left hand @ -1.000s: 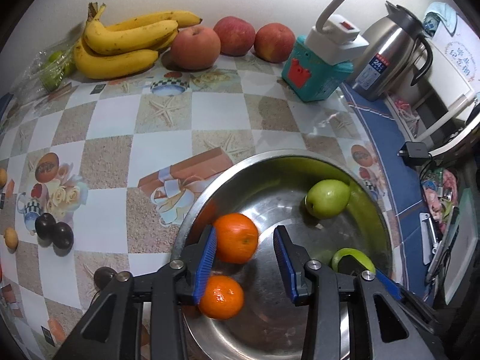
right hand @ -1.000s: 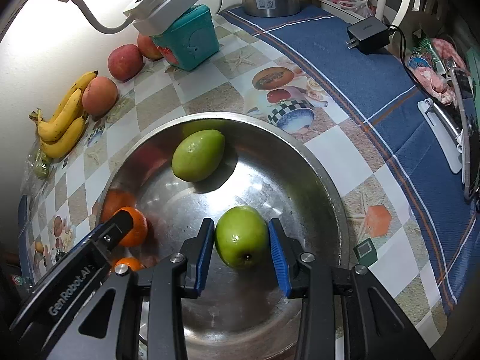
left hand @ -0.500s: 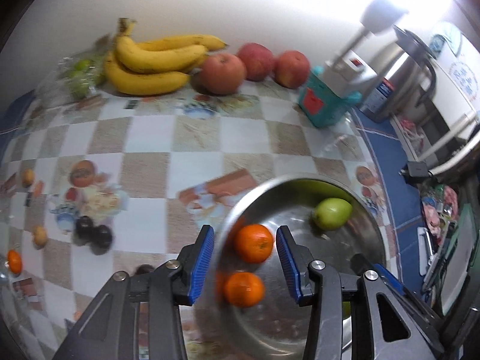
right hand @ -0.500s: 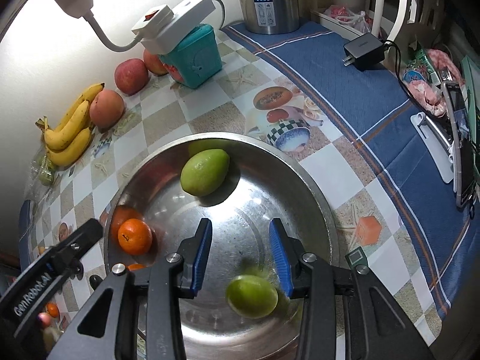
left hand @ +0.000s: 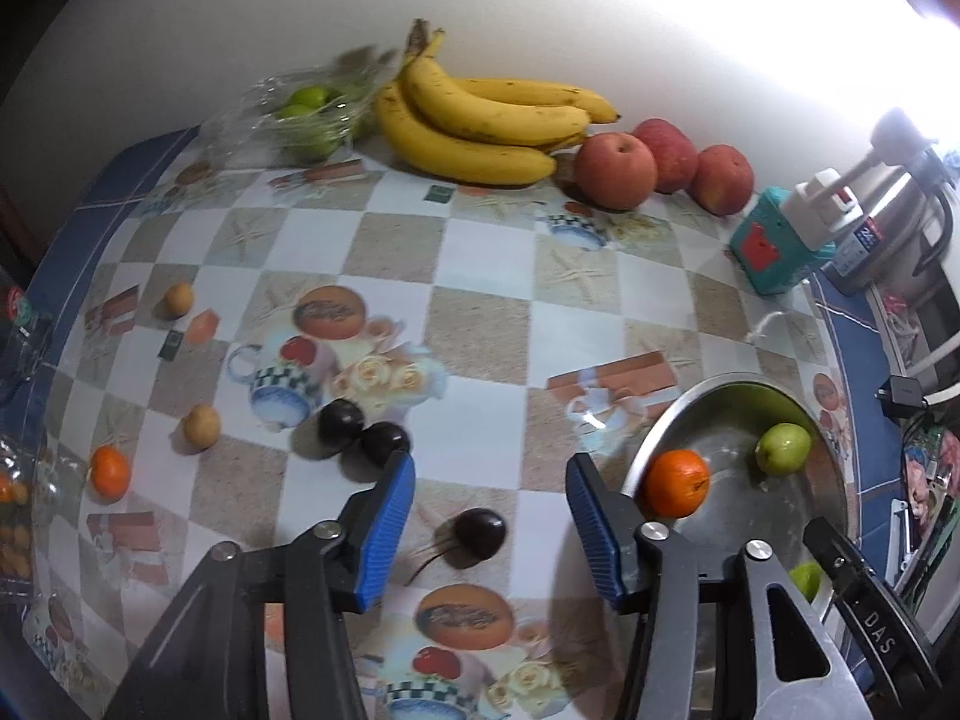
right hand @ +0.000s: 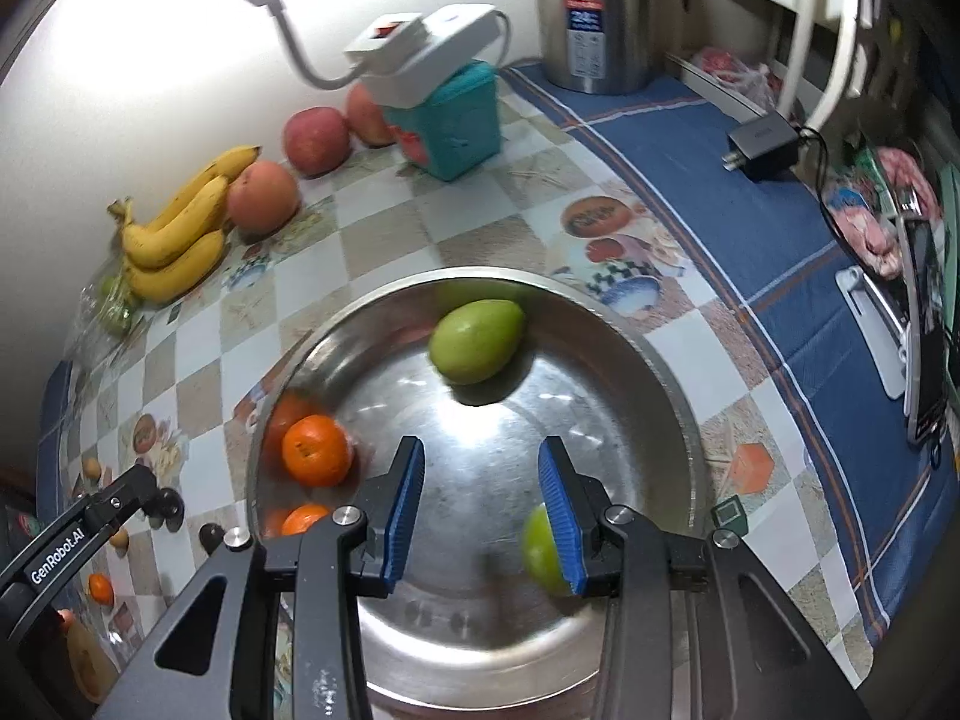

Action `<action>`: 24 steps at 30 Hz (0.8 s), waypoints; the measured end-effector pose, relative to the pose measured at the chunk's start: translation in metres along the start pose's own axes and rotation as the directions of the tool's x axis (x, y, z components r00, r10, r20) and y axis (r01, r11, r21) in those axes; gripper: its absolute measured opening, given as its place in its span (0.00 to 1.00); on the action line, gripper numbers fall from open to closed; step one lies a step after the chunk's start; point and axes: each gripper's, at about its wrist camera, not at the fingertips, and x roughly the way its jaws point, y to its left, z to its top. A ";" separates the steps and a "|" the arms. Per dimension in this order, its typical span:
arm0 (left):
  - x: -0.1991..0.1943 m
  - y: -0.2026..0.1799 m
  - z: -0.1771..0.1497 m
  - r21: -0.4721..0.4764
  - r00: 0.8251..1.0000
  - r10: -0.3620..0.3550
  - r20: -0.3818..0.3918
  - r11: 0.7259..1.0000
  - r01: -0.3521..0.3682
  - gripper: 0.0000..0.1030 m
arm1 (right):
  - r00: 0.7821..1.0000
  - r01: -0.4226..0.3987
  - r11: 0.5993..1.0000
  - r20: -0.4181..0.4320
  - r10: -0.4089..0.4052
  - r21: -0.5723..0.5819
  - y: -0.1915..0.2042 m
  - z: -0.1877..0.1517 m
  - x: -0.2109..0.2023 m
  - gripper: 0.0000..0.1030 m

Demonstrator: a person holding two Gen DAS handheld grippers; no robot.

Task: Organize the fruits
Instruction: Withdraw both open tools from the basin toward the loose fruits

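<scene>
A steel bowl (right hand: pixel 672 372) holds two oranges (right hand: pixel 317 450), a green fruit (right hand: pixel 477 341) at the back, and a second green fruit (right hand: pixel 540 549) partly behind my right finger. My right gripper (right hand: pixel 481 498) is open and empty above the bowl's middle. My left gripper (left hand: pixel 489 510) is open and empty over the tablecloth left of the bowl (left hand: pixel 660 426), with a dark plum (left hand: pixel 479 534) lying between its fingers on the cloth. Two more plums (left hand: pixel 363 435), a loose orange (left hand: pixel 109 471) and small yellow fruits (left hand: pixel 201 427) lie further left.
Bananas (left hand: pixel 480 120), red apples (left hand: pixel 615 171) and bagged green fruit (left hand: pixel 303 117) line the back wall. A teal box (left hand: pixel 774 258) with a white power strip and a steel kettle (right hand: pixel 594 12) stand at the right. A charger (right hand: pixel 762 141) lies on the blue cloth.
My left gripper has pulled back and swung left from the bowl's oranges to over the tablecloth. My right gripper has opened and let go of the green fruit, which rolled to the right finger.
</scene>
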 end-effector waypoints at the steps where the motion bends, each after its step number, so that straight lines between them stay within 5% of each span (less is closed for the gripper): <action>1: 0.000 0.003 -0.001 -0.006 1.000 0.001 -0.002 1.000 -0.001 0.56 | 1.000 -0.003 1.000 0.002 0.003 -0.011 0.003 -0.001 -0.001 0.39; 4: 0.001 0.009 -0.005 -0.015 1.000 0.017 -0.011 1.000 -0.017 0.57 | 1.000 -0.002 0.999 0.004 0.003 -0.033 0.010 -0.002 -0.002 0.39; 6: 0.002 0.013 -0.007 -0.024 0.999 0.036 -0.013 0.999 -0.036 0.70 | 1.000 0.000 0.999 0.004 0.000 -0.045 0.012 -0.002 -0.001 0.43; 8: 0.002 0.017 -0.008 -0.031 0.998 0.056 -0.008 0.998 -0.056 0.81 | 1.000 0.002 0.998 0.006 -0.001 -0.057 0.014 -0.003 0.000 0.65; 11: 0.003 0.022 -0.010 -0.034 0.996 0.094 -0.005 0.995 -0.094 0.98 | 1.000 0.005 0.997 0.011 -0.004 -0.075 0.017 -0.004 0.000 0.67; 14: 0.007 0.025 -0.014 -0.031 0.992 0.125 -0.014 0.992 -0.125 1.00 | 1.000 0.012 0.995 0.015 -0.011 -0.099 0.021 -0.006 0.002 0.82; 24: 0.012 0.031 -0.021 -0.038 0.990 0.136 -0.046 0.990 -0.138 1.00 | 1.000 -0.004 0.990 -0.012 0.003 -0.139 0.030 -0.011 0.013 0.91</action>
